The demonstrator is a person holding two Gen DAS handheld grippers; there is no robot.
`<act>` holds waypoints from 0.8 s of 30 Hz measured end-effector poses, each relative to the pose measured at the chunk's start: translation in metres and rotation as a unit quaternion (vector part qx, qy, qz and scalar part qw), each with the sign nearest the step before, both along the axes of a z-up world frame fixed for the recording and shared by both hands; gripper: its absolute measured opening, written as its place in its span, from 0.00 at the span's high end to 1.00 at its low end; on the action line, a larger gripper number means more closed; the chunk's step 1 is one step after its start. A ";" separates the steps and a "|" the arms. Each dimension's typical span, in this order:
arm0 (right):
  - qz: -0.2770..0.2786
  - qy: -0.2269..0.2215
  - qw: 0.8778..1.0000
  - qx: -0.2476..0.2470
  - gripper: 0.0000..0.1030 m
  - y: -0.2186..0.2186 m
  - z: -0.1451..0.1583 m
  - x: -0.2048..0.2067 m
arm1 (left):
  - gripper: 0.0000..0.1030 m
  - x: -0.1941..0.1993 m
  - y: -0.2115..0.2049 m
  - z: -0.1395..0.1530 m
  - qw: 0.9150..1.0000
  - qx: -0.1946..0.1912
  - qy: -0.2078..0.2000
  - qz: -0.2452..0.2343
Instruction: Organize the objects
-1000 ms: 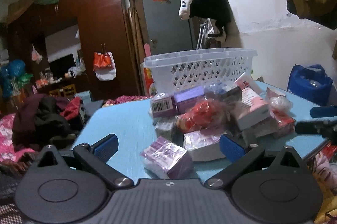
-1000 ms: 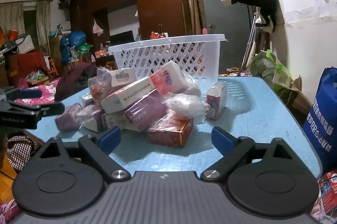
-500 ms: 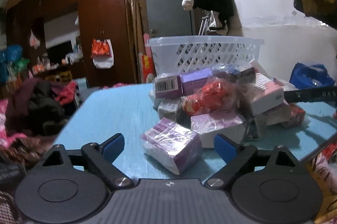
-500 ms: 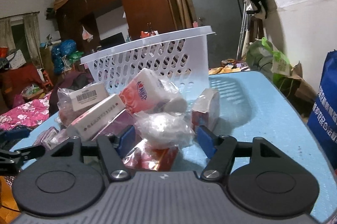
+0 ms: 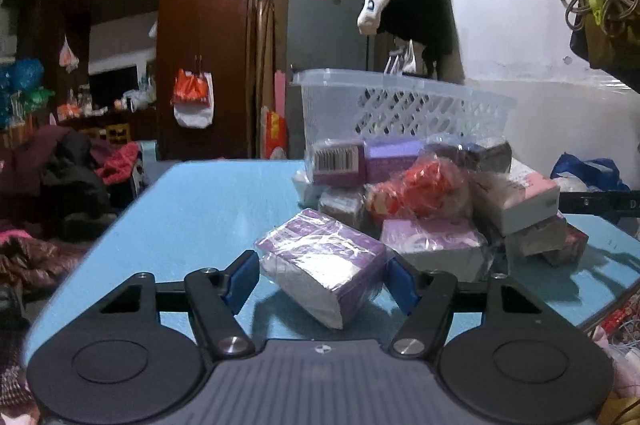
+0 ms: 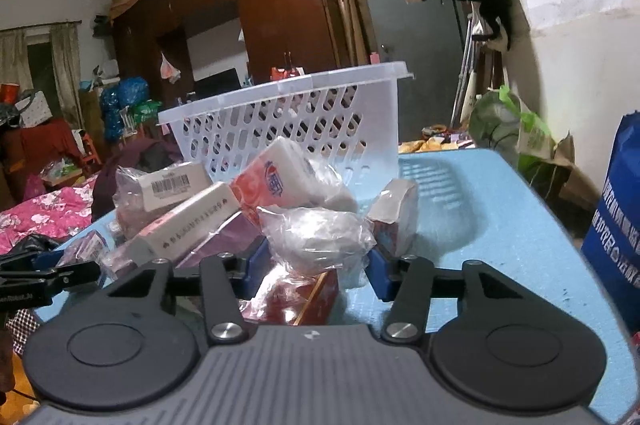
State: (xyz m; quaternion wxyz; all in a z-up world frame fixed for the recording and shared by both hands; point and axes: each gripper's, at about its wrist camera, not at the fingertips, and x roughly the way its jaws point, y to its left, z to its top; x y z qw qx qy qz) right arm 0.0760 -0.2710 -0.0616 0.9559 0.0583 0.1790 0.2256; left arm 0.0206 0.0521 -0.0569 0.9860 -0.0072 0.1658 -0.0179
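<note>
The left gripper (image 5: 322,279) sits low over the blue table (image 5: 208,201) with its jaws closing around a purple tissue pack (image 5: 320,265) wrapped in plastic; the blue pads stand just beside its two ends, and I cannot tell whether they press on it. The right gripper (image 6: 316,267) is also closing, a clear plastic bag (image 6: 320,239) between its pads, with contact unclear there too. That bag rests on a red box (image 6: 298,299). Behind both lies the heap of packs: a red-and-white tissue pack (image 6: 280,181), a long white box (image 6: 188,221) and a red bag (image 5: 420,189). Farthest back on the table stands the white basket (image 6: 296,121).
</note>
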 end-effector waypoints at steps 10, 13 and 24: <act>0.013 -0.046 0.999 0.002 0.48 -0.005 0.026 -0.004 | 0.31 0.005 -0.003 0.034 0.999 -0.009 -0.039 -0.020; 0.016 -0.060 0.998 -0.010 0.48 0.000 0.036 0.006 | 0.31 0.023 -0.004 0.052 0.998 -0.013 -0.051 -0.031; 0.039 -0.099 0.993 -0.058 0.47 0.032 0.114 0.102 | 0.31 0.161 -0.028 0.151 0.996 -0.028 -0.031 -0.073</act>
